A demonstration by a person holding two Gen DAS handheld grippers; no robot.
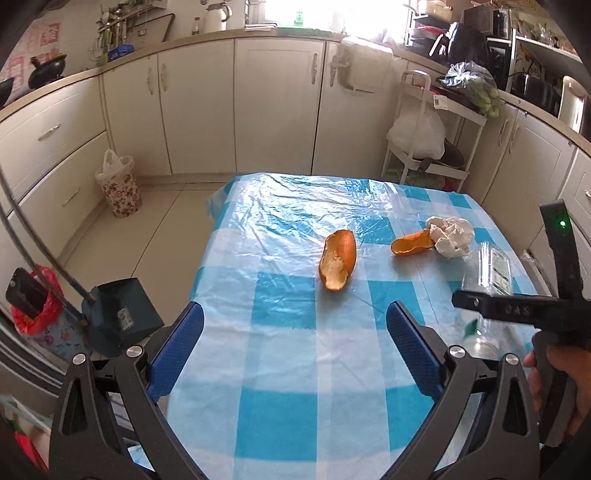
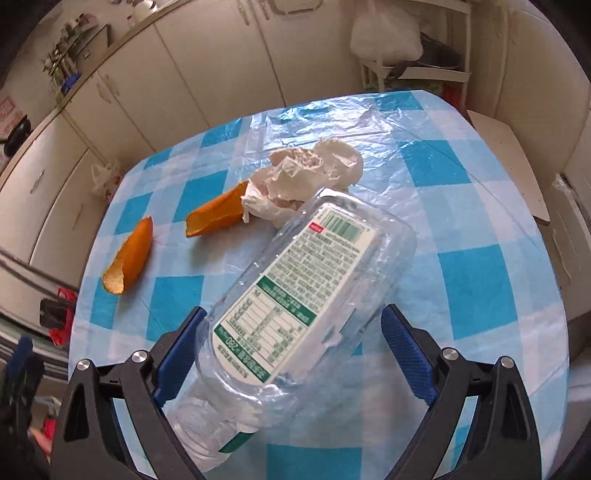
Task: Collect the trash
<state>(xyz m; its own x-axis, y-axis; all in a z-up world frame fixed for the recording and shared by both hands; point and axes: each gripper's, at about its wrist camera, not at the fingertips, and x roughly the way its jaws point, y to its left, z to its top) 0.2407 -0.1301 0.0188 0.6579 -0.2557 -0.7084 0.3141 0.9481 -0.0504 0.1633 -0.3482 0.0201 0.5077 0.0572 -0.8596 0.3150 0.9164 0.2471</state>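
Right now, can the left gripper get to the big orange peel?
Probably yes. The left gripper is open, and only bare tablecloth lies between it and the big orange peel ahead.

Home kitchen. An L-shaped run of cream cabinets (image 1: 207, 107) with metal handles is seen under a beige countertop (image 1: 74, 75). On the countertop, a black wok (image 1: 48, 68), a utensil rack (image 1: 114, 26) and a white kettle (image 1: 217, 14) are seen; a bright window is set above. A white trolley shelf (image 1: 439, 122) with bagged vegetables (image 1: 476, 86) is parked by the cabinets. A table is covered with a blue-and-white checked plastic cloth (image 1: 295, 354). A floral waste bin (image 1: 120, 188) with a bag liner and a dustpan (image 1: 122, 314) are seen on the tiled floor.
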